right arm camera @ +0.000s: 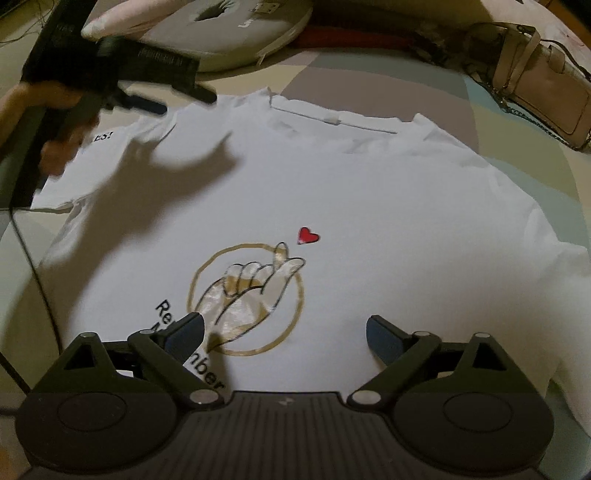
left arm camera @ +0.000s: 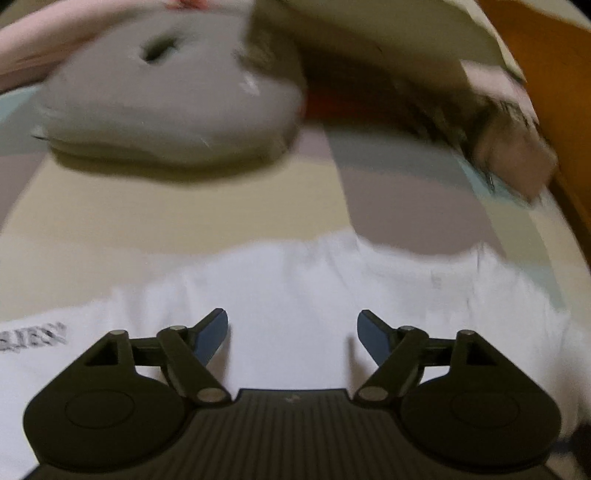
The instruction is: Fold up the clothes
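A patchwork bed cover (right arm camera: 524,177) in beige, mauve and pale blue fills both views, and the white T-shirt (right arm camera: 332,192) lies spread flat on it, face up, collar toward twelve o'clock in the right wrist view. The same T-shirt (left arm camera: 295,288) takes up the lower half of the left wrist view, which is blurred. At eleven o'clock beyond the collar lies a round grey cushion-like thing (right arm camera: 236,33), seen again as a grey mound (left arm camera: 166,99) from the left side. A beige handbag (right arm camera: 543,77) with a chain strap rests at two o'clock, off the shirt. On the chest sits a gold ring print (right arm camera: 245,299) enclosing a finger-heart hand, with a small red heart (right arm camera: 307,235) just above it at one o'clock. The left gripper (left arm camera: 291,334) hovers over the shoulder area near the sleeve, jaws apart and holding nothing. The right gripper (right arm camera: 284,332) hangs over the lower chest, jaws likewise apart, one fingertip above the black lettering.
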